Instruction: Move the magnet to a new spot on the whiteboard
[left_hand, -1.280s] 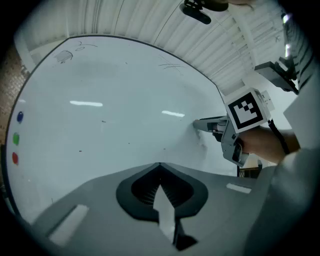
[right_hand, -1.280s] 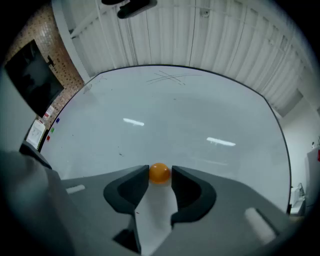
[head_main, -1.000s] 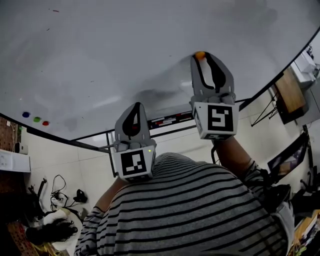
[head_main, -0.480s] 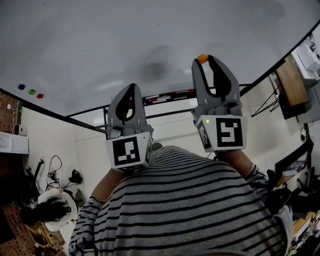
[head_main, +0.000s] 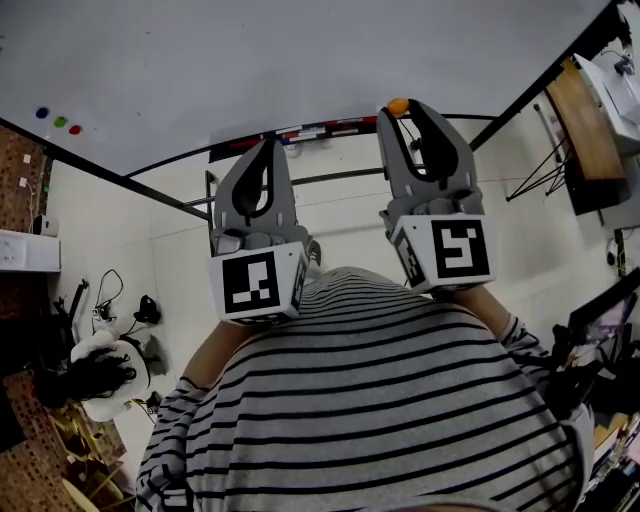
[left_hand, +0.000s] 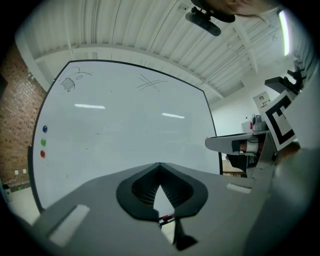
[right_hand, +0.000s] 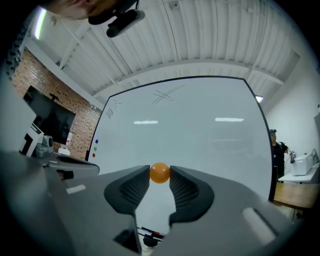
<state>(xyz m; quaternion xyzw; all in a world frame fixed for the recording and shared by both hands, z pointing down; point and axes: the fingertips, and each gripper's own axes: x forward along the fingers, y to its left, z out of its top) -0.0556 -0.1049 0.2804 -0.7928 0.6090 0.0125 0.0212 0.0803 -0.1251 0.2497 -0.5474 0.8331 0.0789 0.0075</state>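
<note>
An orange round magnet (right_hand: 159, 173) is pinched between the tips of my right gripper (right_hand: 159, 174), which is shut on it and held off the whiteboard (right_hand: 190, 125). In the head view the magnet (head_main: 398, 106) sits at the tip of the right gripper (head_main: 400, 108), below the whiteboard (head_main: 250, 60). My left gripper (head_main: 268, 143) is shut with nothing in it, its tips (left_hand: 159, 165) touching, and points at the whiteboard (left_hand: 120, 130).
Blue, green and red magnets (head_main: 58, 121) stick at the board's left edge, blue magnet (left_hand: 44, 128) topmost. Markers lie in the tray (head_main: 320, 130) under the board. A wooden desk (head_main: 580, 120) stands at right; cables and clutter (head_main: 100, 350) lie on the floor at left.
Both grippers have drawn back from the whiteboard. The right one has pulled the orange magnet off the board surface and holds it away from it.
</note>
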